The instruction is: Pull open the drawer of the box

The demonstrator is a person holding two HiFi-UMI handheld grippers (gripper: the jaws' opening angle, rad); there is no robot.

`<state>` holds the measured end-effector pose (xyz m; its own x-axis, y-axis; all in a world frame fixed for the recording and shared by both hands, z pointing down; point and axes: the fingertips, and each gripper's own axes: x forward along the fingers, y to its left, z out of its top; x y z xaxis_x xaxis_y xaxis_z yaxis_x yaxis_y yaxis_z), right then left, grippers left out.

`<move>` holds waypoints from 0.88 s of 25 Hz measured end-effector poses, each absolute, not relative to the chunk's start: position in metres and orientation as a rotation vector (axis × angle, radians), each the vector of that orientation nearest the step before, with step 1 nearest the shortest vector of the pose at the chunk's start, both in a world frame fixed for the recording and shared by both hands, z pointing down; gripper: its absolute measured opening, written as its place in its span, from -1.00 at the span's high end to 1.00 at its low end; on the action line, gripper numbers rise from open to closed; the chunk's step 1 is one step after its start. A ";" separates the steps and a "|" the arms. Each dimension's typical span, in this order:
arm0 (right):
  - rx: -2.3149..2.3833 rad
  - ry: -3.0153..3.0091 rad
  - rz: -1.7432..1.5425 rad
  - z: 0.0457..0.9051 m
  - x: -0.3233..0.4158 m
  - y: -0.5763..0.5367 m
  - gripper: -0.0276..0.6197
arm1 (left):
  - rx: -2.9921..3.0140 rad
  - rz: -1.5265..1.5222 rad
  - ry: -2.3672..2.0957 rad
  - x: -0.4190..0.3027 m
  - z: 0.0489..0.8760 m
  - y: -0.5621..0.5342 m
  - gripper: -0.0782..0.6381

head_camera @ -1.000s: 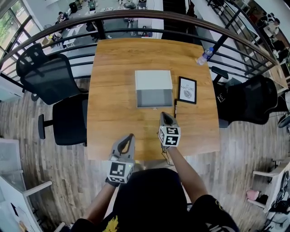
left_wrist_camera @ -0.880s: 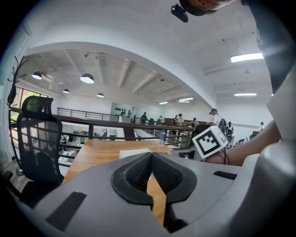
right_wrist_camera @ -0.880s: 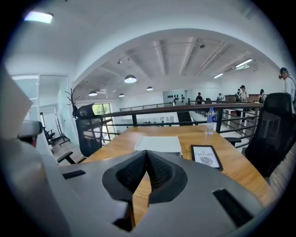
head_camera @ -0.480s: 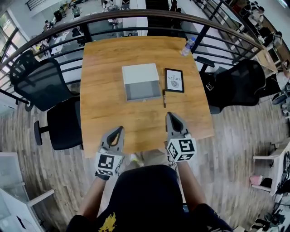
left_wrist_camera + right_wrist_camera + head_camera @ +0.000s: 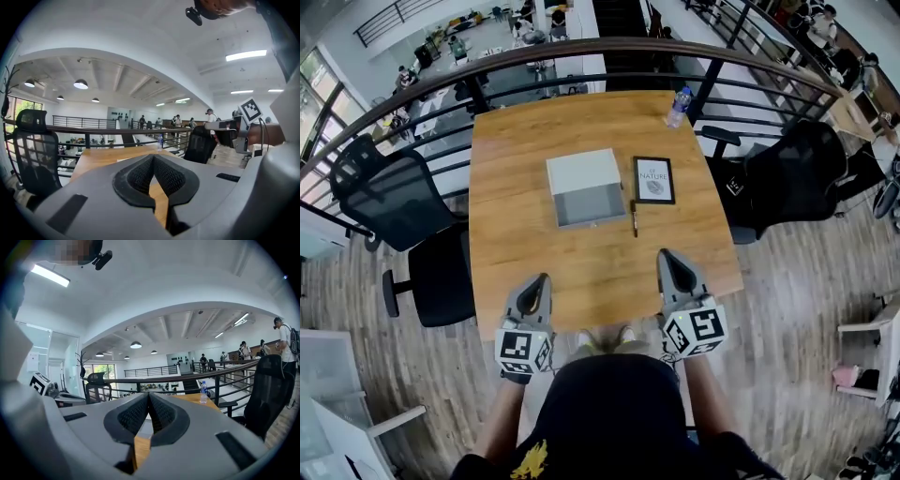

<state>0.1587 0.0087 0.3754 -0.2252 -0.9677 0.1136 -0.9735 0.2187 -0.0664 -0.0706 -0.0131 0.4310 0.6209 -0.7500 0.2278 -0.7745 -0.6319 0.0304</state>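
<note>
The white box [image 5: 583, 172] sits mid-table, and its grey drawer [image 5: 592, 205] stands pulled out toward me, with nothing in it that I can see. Both grippers hang at the table's near edge, well short of the box. My left gripper [image 5: 540, 280] is shut and holds nothing; in the left gripper view its pads [image 5: 140, 176] meet at the tip. My right gripper [image 5: 668, 255] is likewise shut and holds nothing, its pads [image 5: 159, 413] pressed together in the right gripper view.
On the wooden table [image 5: 516, 262], a framed picture [image 5: 654, 180] lies right of the box, with a pen [image 5: 633, 217] beside the drawer. A water bottle [image 5: 677, 106] stands at the far right corner. Black office chairs [image 5: 389, 192] flank the table; a railing [image 5: 581, 56] runs behind it.
Both grippers have drawn back from the box to the table's near edge; the right one was just in front of the drawer. The drawer stays open.
</note>
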 end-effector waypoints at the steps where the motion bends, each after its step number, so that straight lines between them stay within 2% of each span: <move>1: 1.922 -2.421 0.177 0.372 0.165 0.011 0.92 | 2.705 0.298 -1.289 -0.066 0.431 -0.013 0.73; 7: 1.889 -2.459 0.168 0.363 0.198 0.018 0.92 | 2.801 0.331 -1.322 -0.026 0.407 -0.010 0.73; 14: 1.896 -2.451 0.167 0.359 0.232 0.018 0.92 | 2.832 0.320 -1.438 -0.020 0.389 -0.018 0.73; 22: 1.849 -2.449 0.148 0.359 0.234 0.003 0.92 | 2.799 0.287 -1.471 -0.013 0.390 -0.024 0.73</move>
<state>0.2338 0.0028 0.3586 -0.2741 -0.9551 0.1127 -0.9617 0.2718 -0.0351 -0.0132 -0.0238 0.3901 0.5547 -0.8196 0.1437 -0.8135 -0.5704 -0.1134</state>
